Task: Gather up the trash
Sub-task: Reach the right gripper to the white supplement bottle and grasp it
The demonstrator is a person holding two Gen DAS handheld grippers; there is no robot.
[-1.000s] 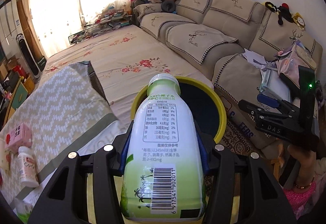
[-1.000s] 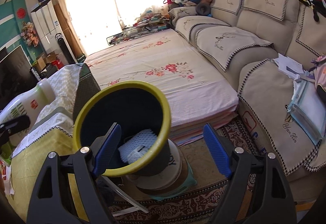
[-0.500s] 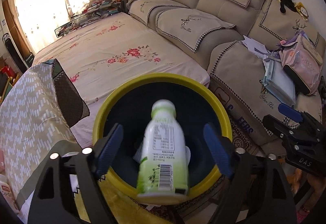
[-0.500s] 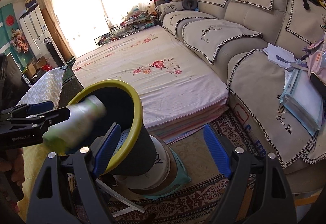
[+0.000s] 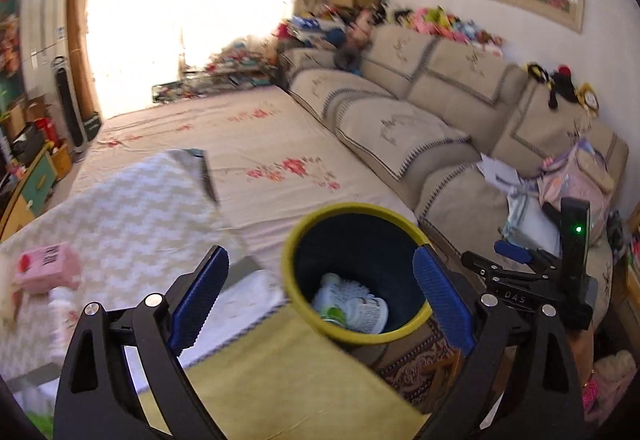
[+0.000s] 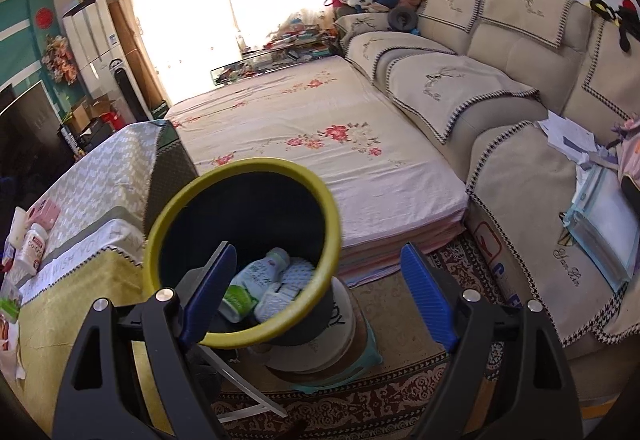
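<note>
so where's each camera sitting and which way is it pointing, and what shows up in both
Left wrist: sits on the left gripper, angled down at the yellow-rimmed dark bin; its own opening, empty jaws and the right gripper show.
Right wrist: sits on the right gripper, angled down over the bin; only its own open jaws show.
Shared: bin, green-and-white plastic bottle inside, beige sofa.

Two hand-held grippers: the left hand-held gripper [image 5: 320, 292], its jaws opening with nothing between them, and the right hand-held gripper [image 6: 318, 288], also with nothing between its jaws. One yellow-rimmed bin [image 6: 160, 224]. Inside it, one green-and-white bottle [image 6: 252, 280] and one white foam net [image 6: 288, 280]. On the table [image 6: 80, 280], near its left edge: one pink pack [image 6: 44, 213] and one white jar [image 6: 34, 248].
</note>
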